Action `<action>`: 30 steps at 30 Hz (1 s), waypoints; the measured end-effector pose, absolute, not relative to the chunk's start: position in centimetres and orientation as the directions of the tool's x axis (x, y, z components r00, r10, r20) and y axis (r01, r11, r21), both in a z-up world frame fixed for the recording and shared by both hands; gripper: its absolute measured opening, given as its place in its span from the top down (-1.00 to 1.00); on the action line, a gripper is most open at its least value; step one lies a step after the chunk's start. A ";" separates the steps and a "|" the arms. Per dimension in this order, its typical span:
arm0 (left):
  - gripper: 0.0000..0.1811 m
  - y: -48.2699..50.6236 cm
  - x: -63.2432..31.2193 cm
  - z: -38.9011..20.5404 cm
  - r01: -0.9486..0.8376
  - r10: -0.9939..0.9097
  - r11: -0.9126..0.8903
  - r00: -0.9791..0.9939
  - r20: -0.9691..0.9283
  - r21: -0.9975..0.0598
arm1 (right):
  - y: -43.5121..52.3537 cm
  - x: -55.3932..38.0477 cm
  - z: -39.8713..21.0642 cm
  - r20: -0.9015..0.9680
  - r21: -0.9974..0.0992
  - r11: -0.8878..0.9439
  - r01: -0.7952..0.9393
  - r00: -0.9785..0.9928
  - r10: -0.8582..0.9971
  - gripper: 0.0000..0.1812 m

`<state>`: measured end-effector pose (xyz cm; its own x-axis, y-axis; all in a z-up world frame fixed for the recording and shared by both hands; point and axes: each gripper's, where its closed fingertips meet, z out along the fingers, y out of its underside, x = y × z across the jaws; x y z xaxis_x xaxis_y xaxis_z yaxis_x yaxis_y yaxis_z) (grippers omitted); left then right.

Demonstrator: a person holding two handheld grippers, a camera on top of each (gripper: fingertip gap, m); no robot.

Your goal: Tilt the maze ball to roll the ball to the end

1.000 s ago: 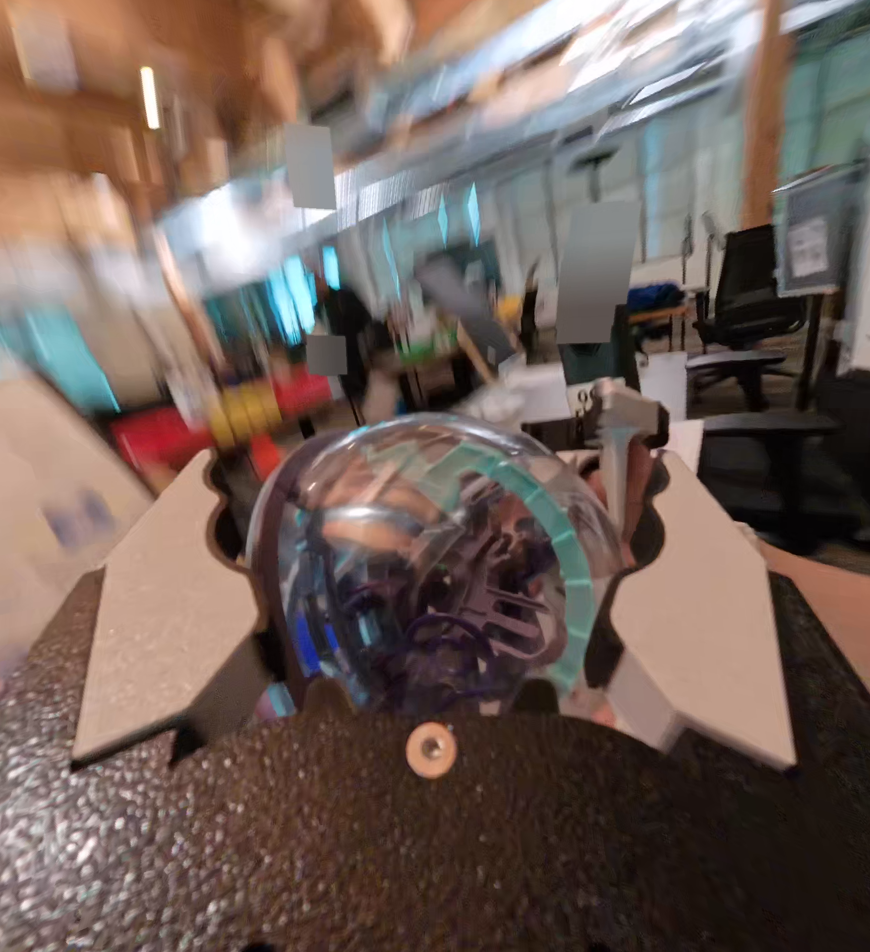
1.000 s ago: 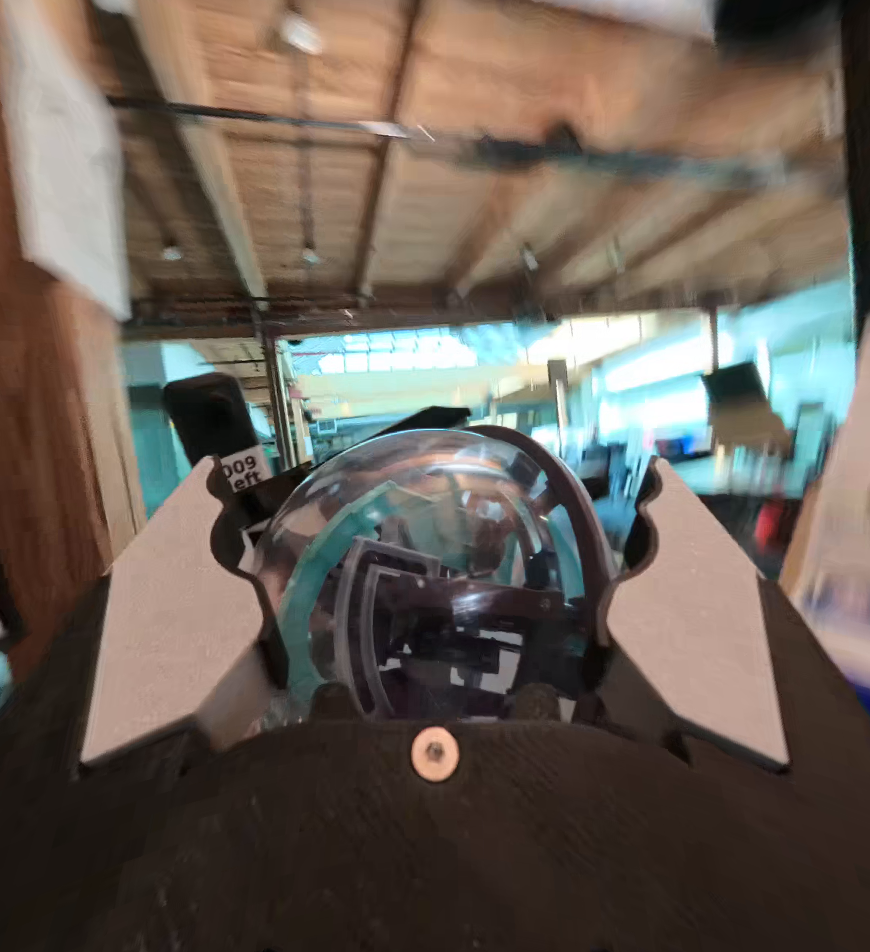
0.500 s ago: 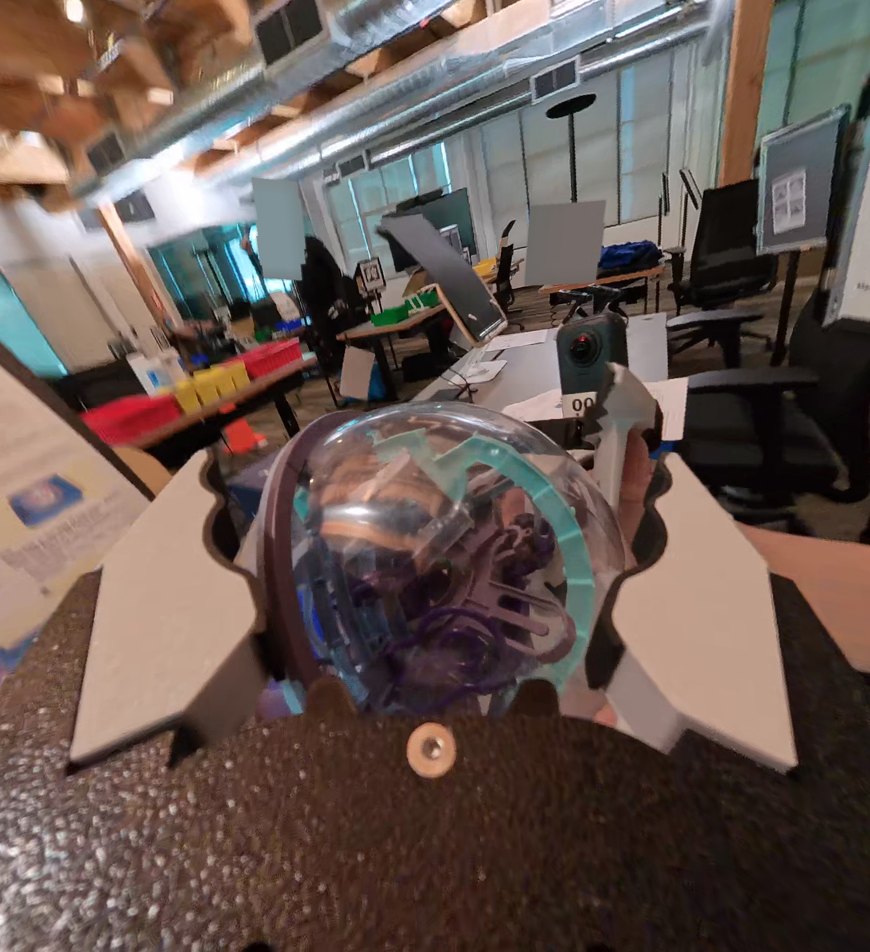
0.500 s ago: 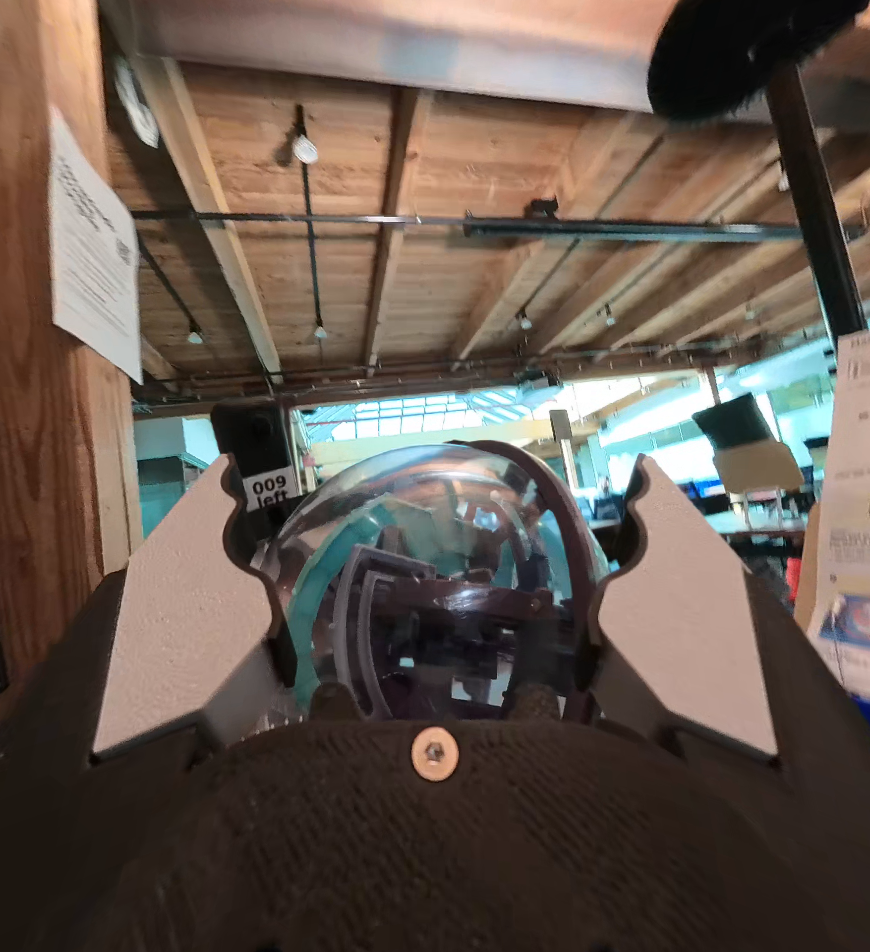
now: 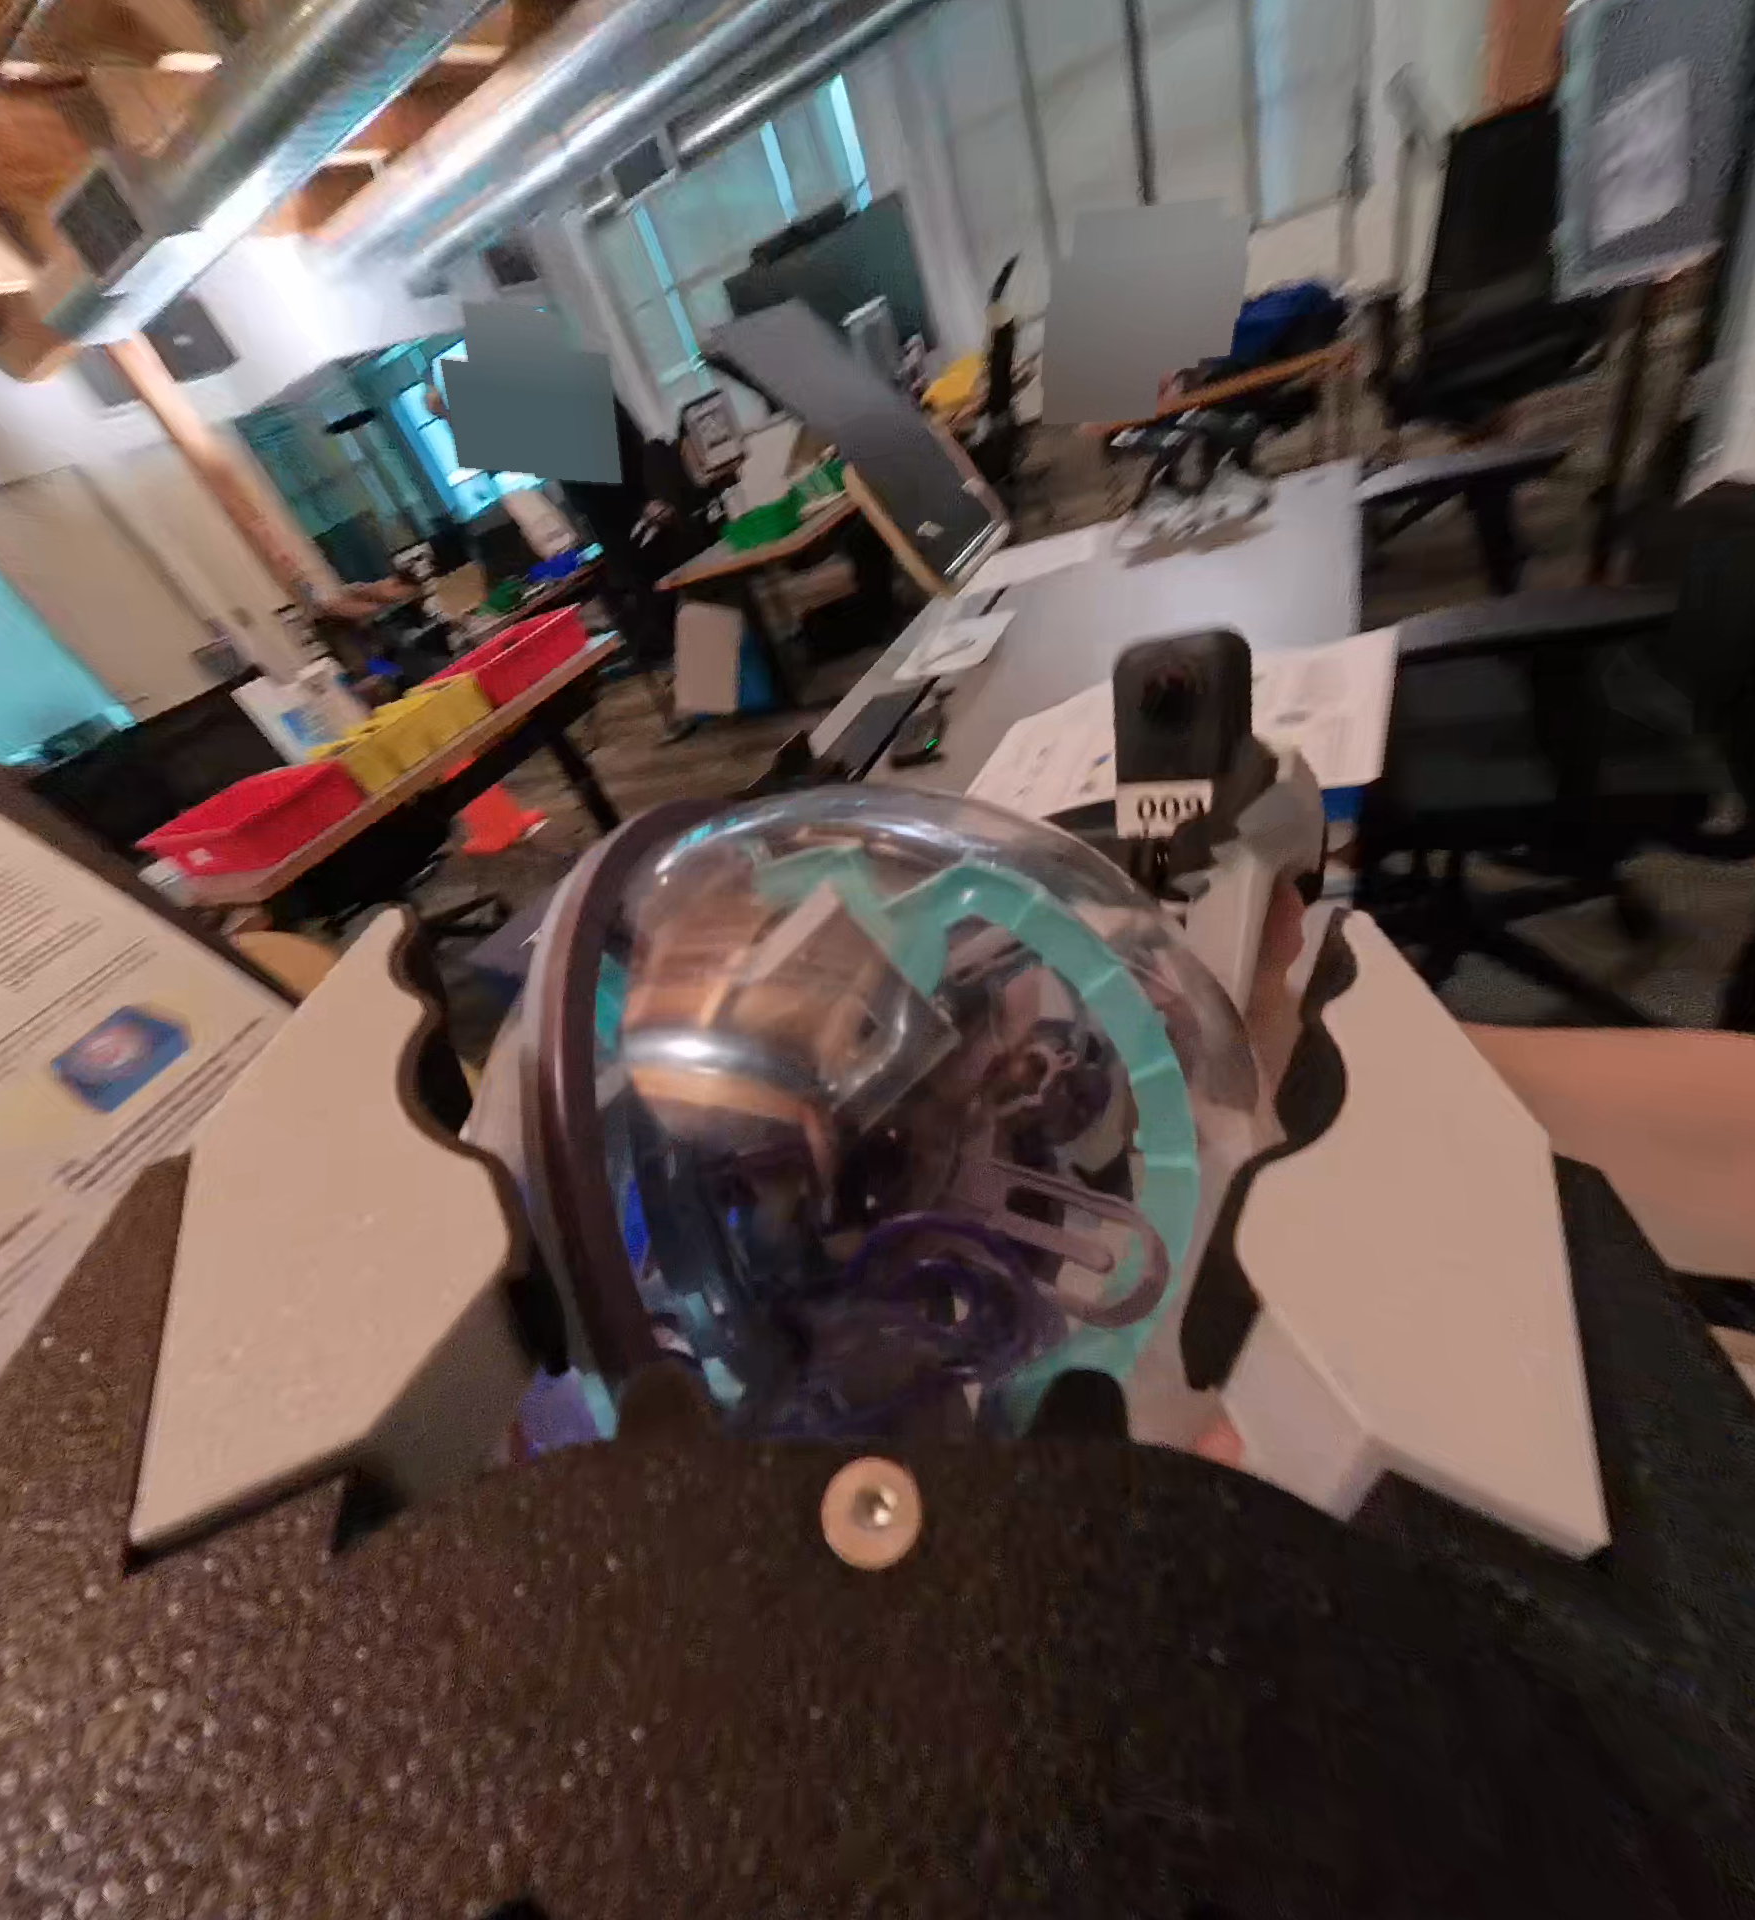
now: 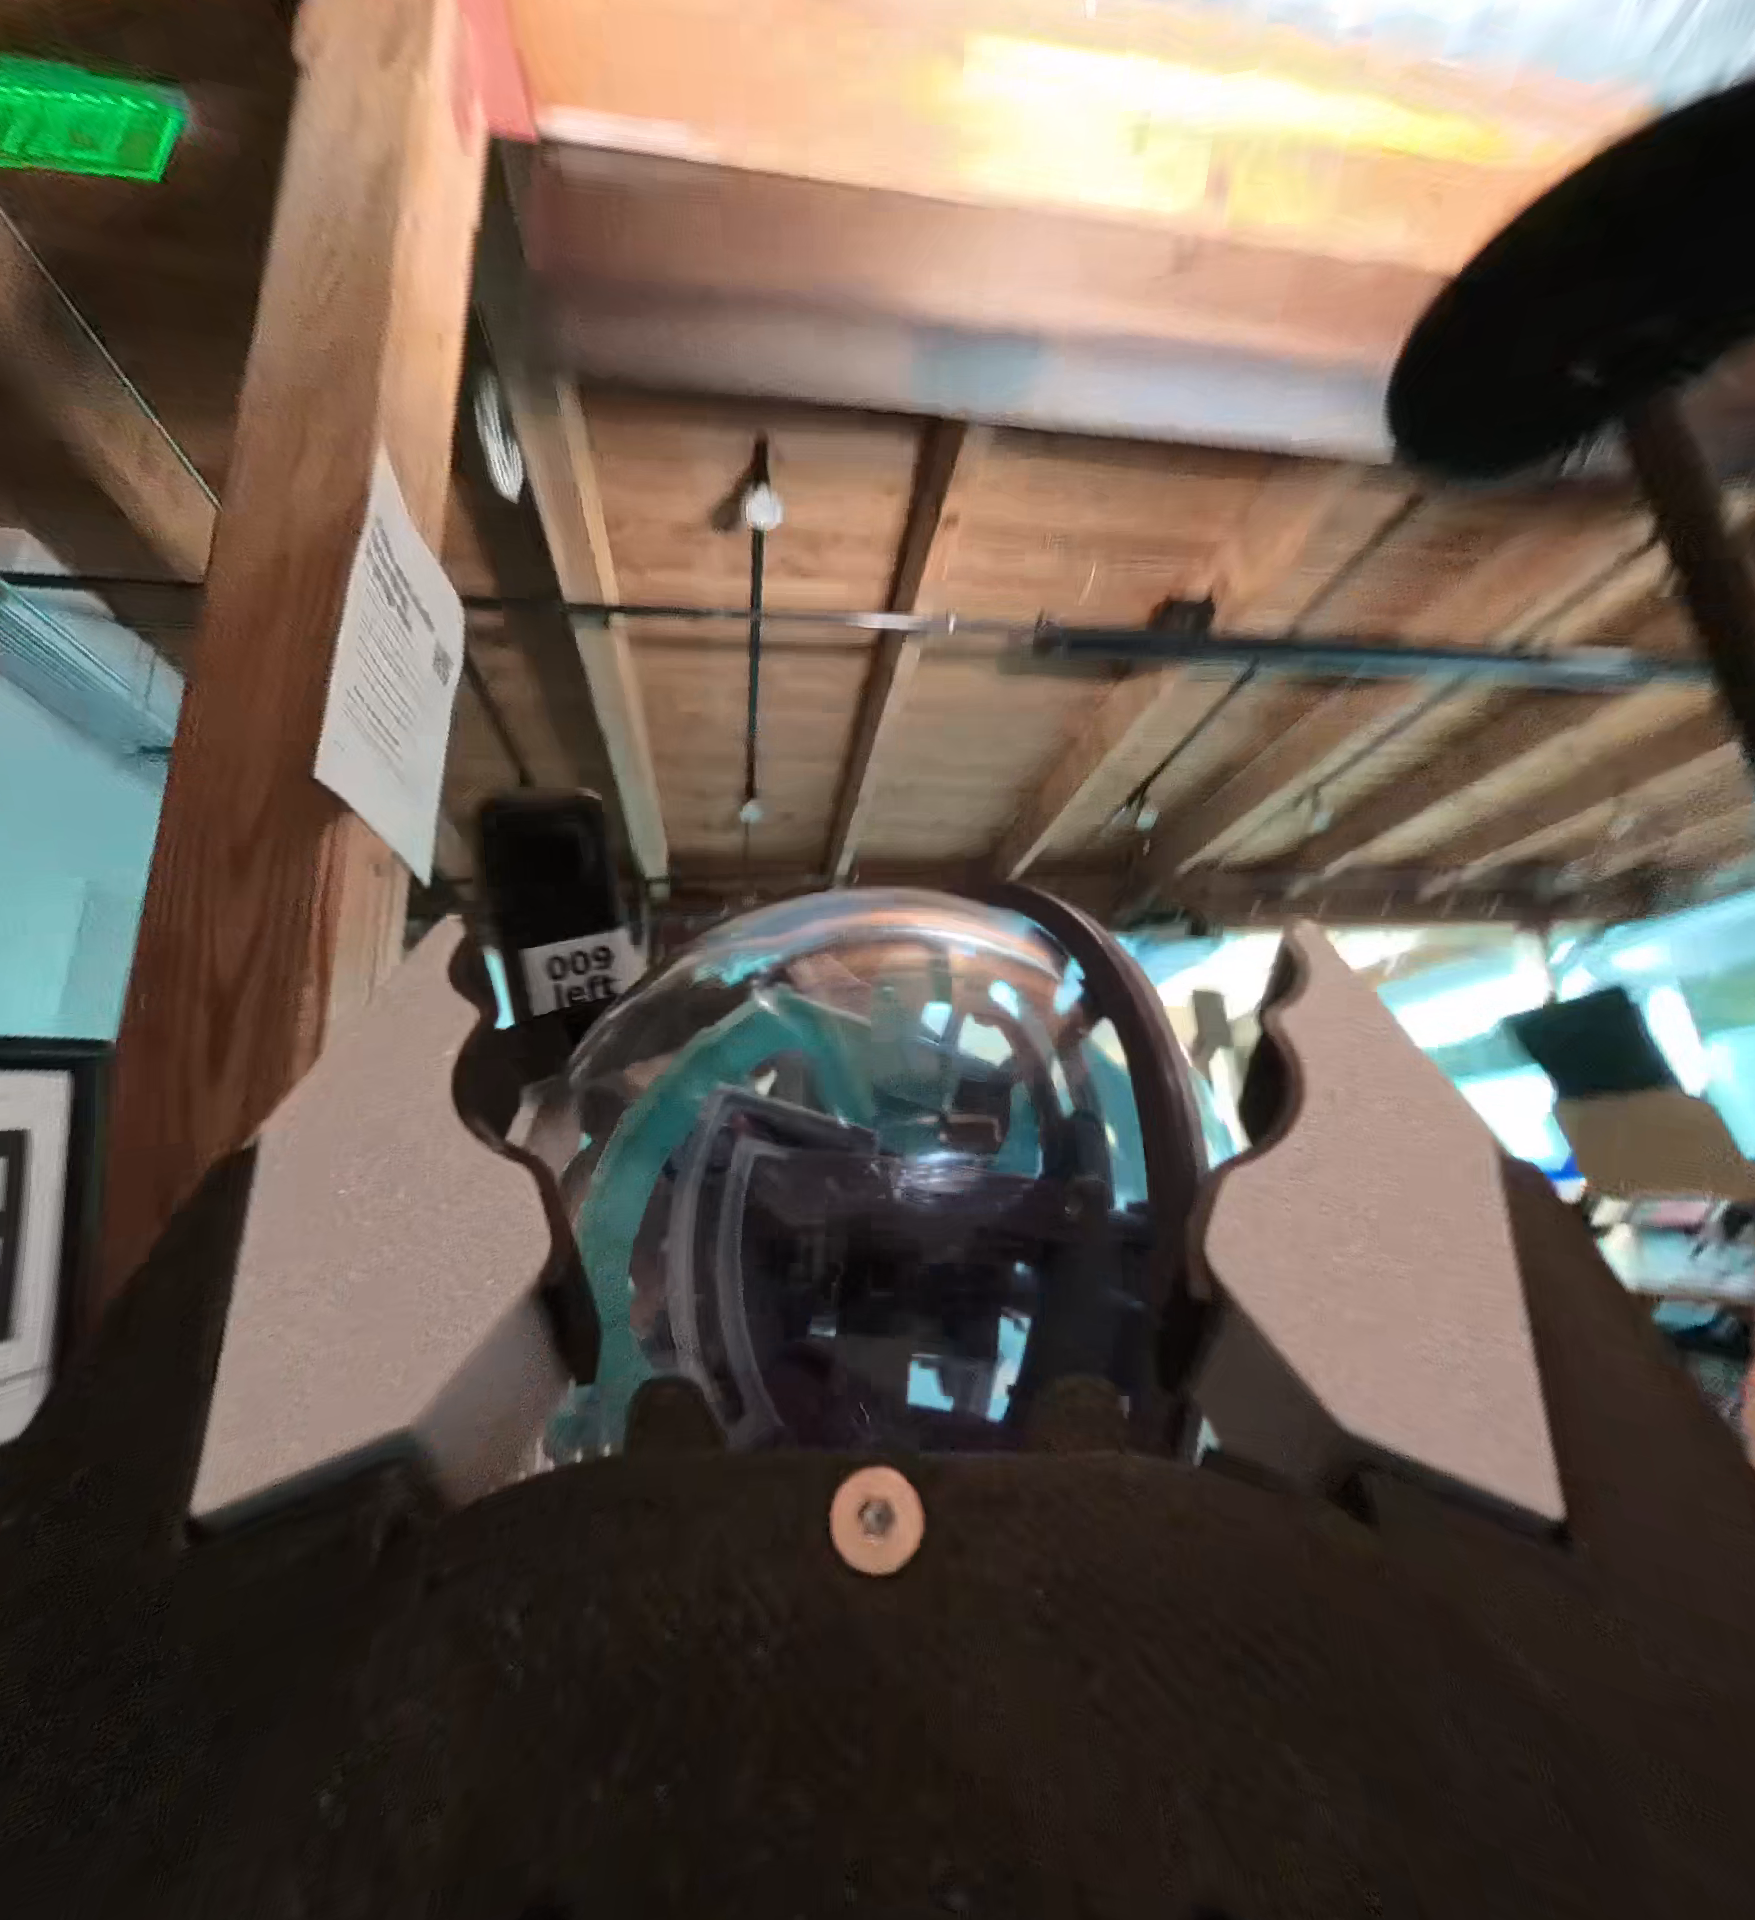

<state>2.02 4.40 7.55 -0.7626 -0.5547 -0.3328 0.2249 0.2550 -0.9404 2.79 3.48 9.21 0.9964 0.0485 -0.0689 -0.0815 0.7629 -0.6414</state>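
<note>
A clear maze ball (image 5: 852, 1101) is clamped between the two grey fingers (image 5: 333, 1226) of the left gripper (image 5: 868, 1132), held up in the air close to the camera; a teal curved track (image 5: 1133, 1039), a dark band and purple parts are seen inside it; the small ball within cannot be made out. From the opposite side the same maze ball (image 6: 873, 1164) is gripped by the right gripper (image 6: 873, 1153), its fingers (image 6: 374, 1247) pressed against the shell. Just beyond the sphere, in the left wrist view, the right gripper's camera (image 5: 1179, 717) and a person's forearm (image 5: 1662, 1143) are seen; farther off, a grey table (image 5: 1164, 603) with papers, red bins (image 5: 260, 810) and yellow bins (image 5: 405, 727). In the right wrist view, a wooden post (image 6: 312, 520) and a plank ceiling (image 6: 1060, 675) are seen above.
</note>
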 end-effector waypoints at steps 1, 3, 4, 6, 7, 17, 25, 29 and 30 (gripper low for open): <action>-0.69 4.4 1.2 7.9 0.258 -0.533 0.231 -0.773 -0.344 -0.938 | 2.9 1.8 9.1 -0.034 -0.621 0.783 -0.025 0.999 0.005 -0.50; -0.66 4.2 0.6 8.3 0.318 -0.509 0.240 -0.763 -0.398 -0.917 | 3.0 1.2 9.3 -0.012 -0.614 0.789 0.017 0.999 -0.030 -0.54; -0.67 4.3 1.3 8.3 0.296 -0.530 0.250 -0.755 -0.386 -0.922 | 3.1 2.0 9.4 -0.044 -0.610 0.792 -0.017 0.999 -0.013 -0.56; -0.66 4.4 1.7 8.3 0.286 -0.544 0.266 -0.744 -0.388 -0.921 | 3.3 3.1 9.5 -0.101 -0.604 0.792 -0.093 0.994 0.040 -0.57; -0.67 4.4 1.6 8.3 0.297 -0.538 0.263 -0.745 -0.395 -0.918 | 3.1 3.0 9.6 -0.097 -0.599 0.795 -0.091 0.994 0.041 -0.54; -0.67 4.2 1.4 7.8 0.315 -0.532 0.245 -0.747 -0.399 -0.917 | 2.8 2.8 9.1 -0.088 -0.601 0.796 -0.069 0.996 0.019 -0.53; -0.67 3.2 -1.0 9.6 0.447 -0.486 0.278 -0.698 -0.526 -0.850 | 1.2 0.7 11.0 0.007 -0.540 0.841 -0.009 1.000 0.016 -0.50; -0.67 2.3 -2.9 10.6 0.540 -0.454 0.286 -0.651 -0.608 -0.791 | 0.0 -1.2 12.2 0.087 -0.501 0.865 0.039 0.996 0.006 -0.47; -0.66 2.1 -3.4 10.7 0.567 -0.442 0.285 -0.638 -0.631 -0.773 | -0.3 -1.7 12.4 0.115 -0.493 0.868 0.061 0.993 -0.005 -0.47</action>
<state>-3.42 2.09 10.73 -0.6375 -0.4424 -0.6308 0.5670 0.2849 -0.7729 -1.75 -0.30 12.43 0.9934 -0.0050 0.1146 0.0612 0.8680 -0.4927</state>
